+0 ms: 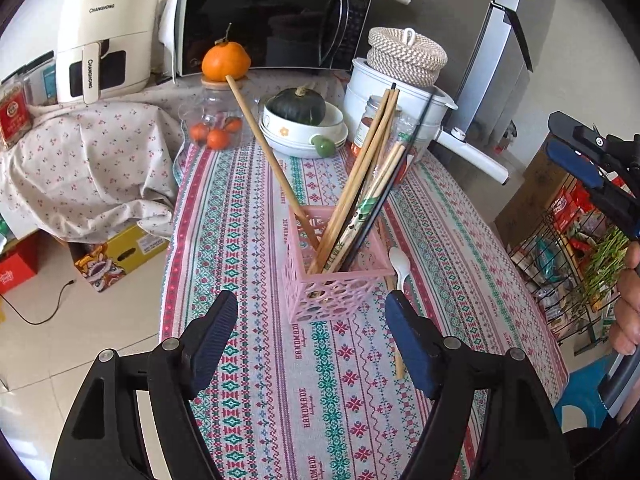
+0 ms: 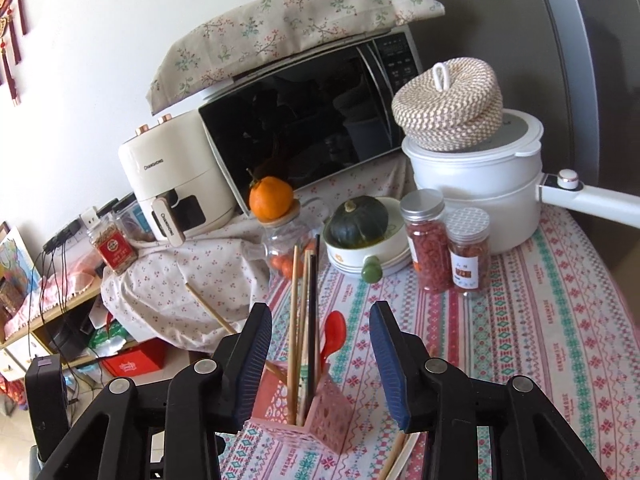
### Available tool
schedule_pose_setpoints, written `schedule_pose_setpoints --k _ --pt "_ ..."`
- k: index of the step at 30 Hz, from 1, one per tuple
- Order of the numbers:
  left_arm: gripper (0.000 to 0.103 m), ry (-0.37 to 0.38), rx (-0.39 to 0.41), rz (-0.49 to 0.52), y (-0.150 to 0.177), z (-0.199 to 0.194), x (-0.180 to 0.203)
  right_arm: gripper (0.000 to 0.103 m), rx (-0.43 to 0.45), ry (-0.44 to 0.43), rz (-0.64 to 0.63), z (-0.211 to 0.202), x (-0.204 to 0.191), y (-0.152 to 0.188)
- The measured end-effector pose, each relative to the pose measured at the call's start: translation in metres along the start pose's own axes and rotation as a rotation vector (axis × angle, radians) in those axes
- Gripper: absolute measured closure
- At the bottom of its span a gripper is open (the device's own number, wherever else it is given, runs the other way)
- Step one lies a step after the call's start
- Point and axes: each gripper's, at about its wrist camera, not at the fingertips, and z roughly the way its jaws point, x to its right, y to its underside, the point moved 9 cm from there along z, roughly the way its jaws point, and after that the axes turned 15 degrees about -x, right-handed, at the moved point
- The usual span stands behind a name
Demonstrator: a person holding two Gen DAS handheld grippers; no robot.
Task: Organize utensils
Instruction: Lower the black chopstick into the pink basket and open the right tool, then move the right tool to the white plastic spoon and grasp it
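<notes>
We had the pink basket [image 1: 334, 276] sitting on the table [image 1: 280, 400], chopsticks [image 1: 360, 184] standing inside. Both our left gripper [image 1: 310, 338] and right gripper [image 2: 320, 356] were spread apart, gripping nothing.

Both fisheye views are bright with soft, even daylight. Shadows on the patterned surface [image 1: 280, 380] are faint. The microwave door [image 1: 260, 20] is a dark mirror carrying dim reflections in both views. The white wall [image 2: 80, 60] at the upper left of the right wrist view is nearly washed out. Straight lines bow strongly toward the edges, and the corners fall off to black. Focus is sharp through the middle; the outer rim is slightly soft.
</notes>
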Motion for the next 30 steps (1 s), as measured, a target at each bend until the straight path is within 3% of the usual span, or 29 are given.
schedule_pose_setpoints --k 8,19,30 --pt "0.024 -0.007 -0.041 0.033 0.006 0.014 0.012 0.045 -0.045 0.079 0.025 -0.003 0.041 0.015" --pt "0.024 -0.034 -0.189 0.022 0.019 0.053 0.010 0.039 -0.288 0.214 0.061 0.070 0.087 0.062" --pt "0.024 -0.031 -0.228 0.010 0.021 0.061 0.007 0.039 -0.527 0.246 0.152 0.146 0.115 0.101"
